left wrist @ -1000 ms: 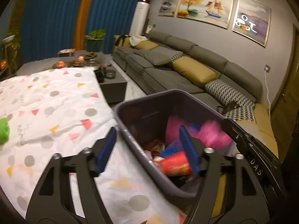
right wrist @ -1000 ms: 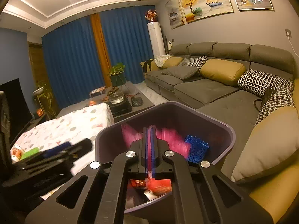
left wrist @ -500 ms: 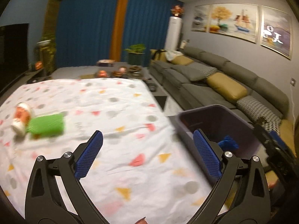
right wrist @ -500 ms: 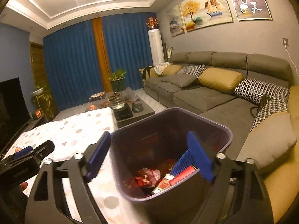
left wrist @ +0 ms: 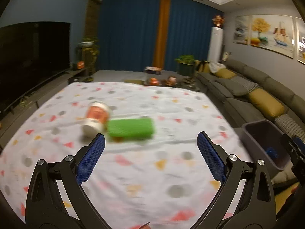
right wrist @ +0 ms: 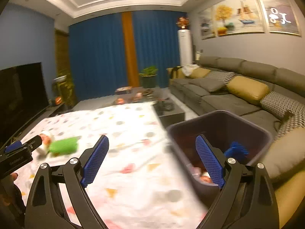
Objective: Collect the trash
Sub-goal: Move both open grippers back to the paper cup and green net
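Both grippers are swinging away from the bin (right wrist: pixel 219 131) now. The left gripper (left wrist: pixel 150 147) is hanging spread and empty, with the green sponge (left wrist: pixel 131 128) and cup (left wrist: pixel 96 119) just ahead; the right gripper (right wrist: pixel 152 152) is opening, nothing between its jaws. Looks like those two are next.

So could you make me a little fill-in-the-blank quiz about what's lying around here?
1. The green foam block lies on the patterned ___.
2. Touching the block's end lies a tipped-over paper ___.
3. The dark plastic bin stands beside the grey ___.
4. Between the left claw's blue pads there is ___.

Missing words: tablecloth; cup; sofa; nothing
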The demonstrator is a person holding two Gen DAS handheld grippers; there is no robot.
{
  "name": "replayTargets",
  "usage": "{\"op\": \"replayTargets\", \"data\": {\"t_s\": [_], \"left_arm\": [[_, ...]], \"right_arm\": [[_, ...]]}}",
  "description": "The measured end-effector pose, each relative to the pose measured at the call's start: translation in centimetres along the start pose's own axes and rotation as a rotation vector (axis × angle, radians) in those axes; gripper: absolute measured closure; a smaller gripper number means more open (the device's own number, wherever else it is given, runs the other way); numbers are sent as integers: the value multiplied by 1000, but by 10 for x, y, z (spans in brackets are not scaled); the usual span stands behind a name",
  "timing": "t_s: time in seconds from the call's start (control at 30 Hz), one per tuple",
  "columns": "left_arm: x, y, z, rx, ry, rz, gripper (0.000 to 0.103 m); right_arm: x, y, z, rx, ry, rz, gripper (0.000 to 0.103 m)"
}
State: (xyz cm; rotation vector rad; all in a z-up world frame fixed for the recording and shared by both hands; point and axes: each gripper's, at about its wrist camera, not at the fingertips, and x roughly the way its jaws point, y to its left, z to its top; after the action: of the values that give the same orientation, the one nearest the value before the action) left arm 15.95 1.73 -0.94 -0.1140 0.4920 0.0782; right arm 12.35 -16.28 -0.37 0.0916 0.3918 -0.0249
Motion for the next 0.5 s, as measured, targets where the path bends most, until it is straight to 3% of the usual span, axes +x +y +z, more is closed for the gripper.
{"op": "replayTargets", "data": {"t_s": [0.27,0.5], "left_arm": [[-3,81,7,-42,-8,122,7],[7,132,22,-71,-21,189,7]], "right_arm": [[27,86,-8,-83,61,135,14],[63,144,-16,-116,117,192,14]]}}
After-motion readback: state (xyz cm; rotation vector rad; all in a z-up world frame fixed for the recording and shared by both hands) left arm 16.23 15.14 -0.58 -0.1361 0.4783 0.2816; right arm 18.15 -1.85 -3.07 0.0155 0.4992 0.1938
